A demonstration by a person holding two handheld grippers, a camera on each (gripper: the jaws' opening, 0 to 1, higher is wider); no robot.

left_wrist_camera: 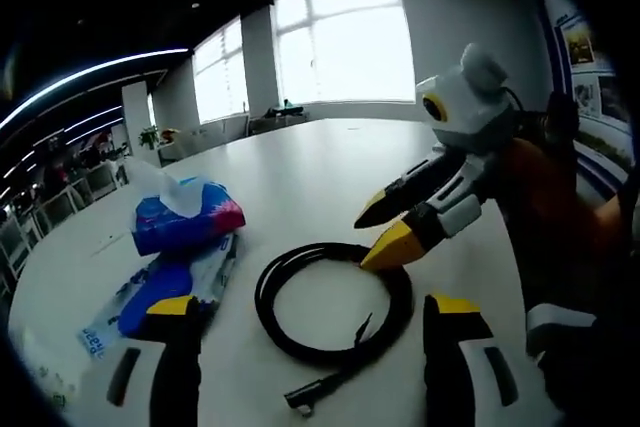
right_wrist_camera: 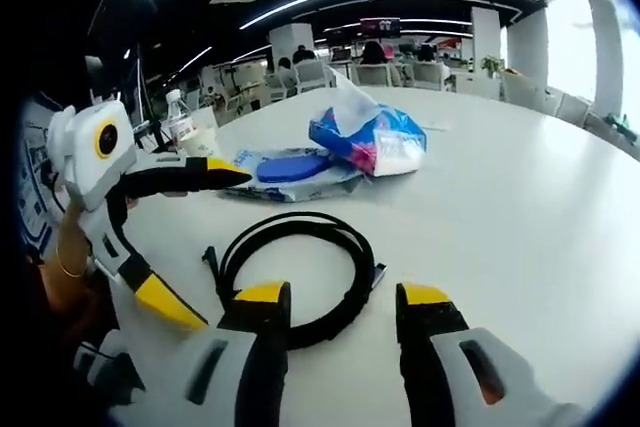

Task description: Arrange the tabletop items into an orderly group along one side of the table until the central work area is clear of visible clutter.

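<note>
A black cable lies coiled in a ring on the white table, one plug end trailing toward me. My left gripper is open, its jaws wide on either side of the coil's near edge. From the right my right gripper reaches in, open, its lower yellow tip at the ring's far rim. In the right gripper view the cable lies just beyond my right gripper, and the left gripper stands open at the coil's left. A blue-pink tissue pack and a flat blue packet lie beside the coil.
The tissue pack and blue packet sit together beyond the cable. A water bottle stands at the table edge behind the left gripper. Bare white tabletop spreads wide to the right. Office desks and chairs stand beyond.
</note>
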